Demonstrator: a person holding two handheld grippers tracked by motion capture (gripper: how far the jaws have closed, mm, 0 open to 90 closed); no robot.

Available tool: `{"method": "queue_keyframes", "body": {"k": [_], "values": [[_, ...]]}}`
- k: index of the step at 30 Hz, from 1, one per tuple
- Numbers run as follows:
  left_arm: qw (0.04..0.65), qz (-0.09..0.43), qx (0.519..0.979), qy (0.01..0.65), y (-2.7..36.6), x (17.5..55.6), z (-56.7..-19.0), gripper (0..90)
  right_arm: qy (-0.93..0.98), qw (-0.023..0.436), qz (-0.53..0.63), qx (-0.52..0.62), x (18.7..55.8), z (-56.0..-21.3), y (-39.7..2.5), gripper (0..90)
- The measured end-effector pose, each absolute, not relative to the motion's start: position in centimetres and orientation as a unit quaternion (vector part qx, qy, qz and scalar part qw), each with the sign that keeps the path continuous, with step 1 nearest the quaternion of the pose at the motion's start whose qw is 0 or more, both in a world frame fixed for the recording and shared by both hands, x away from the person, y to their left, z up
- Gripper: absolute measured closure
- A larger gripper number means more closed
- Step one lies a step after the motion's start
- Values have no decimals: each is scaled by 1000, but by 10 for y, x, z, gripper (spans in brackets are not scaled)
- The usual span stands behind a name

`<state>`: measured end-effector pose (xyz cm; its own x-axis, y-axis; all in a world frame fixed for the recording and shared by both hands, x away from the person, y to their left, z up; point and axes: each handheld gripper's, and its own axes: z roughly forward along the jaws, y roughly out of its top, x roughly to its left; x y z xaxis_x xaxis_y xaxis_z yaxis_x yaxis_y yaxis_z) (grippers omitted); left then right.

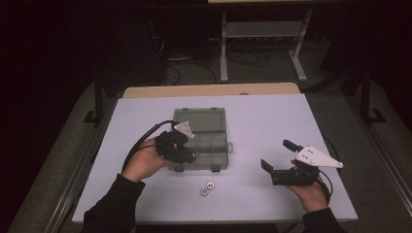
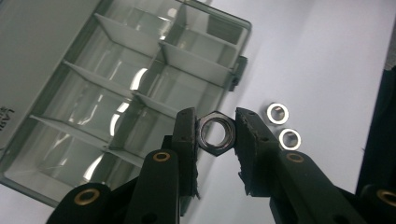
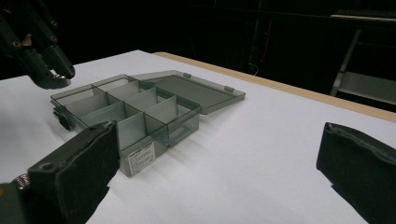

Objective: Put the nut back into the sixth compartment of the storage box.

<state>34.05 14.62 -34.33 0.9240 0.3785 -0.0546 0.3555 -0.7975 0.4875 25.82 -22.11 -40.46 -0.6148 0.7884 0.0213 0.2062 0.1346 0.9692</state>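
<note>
A hex nut (image 2: 215, 134), dark metal with a threaded bore, sits pinched by its flats between the jaws of the left gripper (image 2: 215, 135), held above the front edge of the organiser box (image 1: 200, 141). In the high view that gripper (image 1: 187, 154) hangs over the box's 8 o'clock corner, gripped by the left hand (image 1: 144, 162).

The box is smoky translucent plastic, rectangular, split by thin dividers into small compartments, and the ones visible look bare. Its flat lid (image 1: 199, 119) lies swung back at 12 o'clock, hinged to the far wall. A white label (image 3: 140, 158) is stuck on 1 short end wall.

2 more nuts (image 1: 208, 188), shiny and silver, lie side by side on the worktop (image 1: 262, 116) at 6 o'clock from the box, just apart from each other.

The right gripper (image 1: 277, 156) rests at 3 o'clock from the box, well apart from it, in the right hand (image 1: 311, 194); its jaws stand wide apart around nothing, their pads black and slightly rough.

The worktop is a smooth white sheet with a pale wooden strip along its far edge. The room behind is dark, with grey carpet, loose cables and a pale metal frame (image 1: 265, 43) on the floor at 12 o'clock.
</note>
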Motion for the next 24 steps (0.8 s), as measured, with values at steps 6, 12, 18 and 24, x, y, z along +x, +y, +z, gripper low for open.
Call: {"method": "queue_keyframes", "body": {"k": [6,12,18,24], "values": [[249,32,944,216,147,353,-349,705,705,259,556,357,258,-405,-222,0],[245,39,942,226,148,360,-357,705,706,259,556,355,257,-405,-222,0],[240,36,942,231,149,366,-366,705,706,260,555,355,257,-405,-221,0],[230,37,943,237,148,368,-374,705,706,261,555,354,257,-405,-222,0]]}}
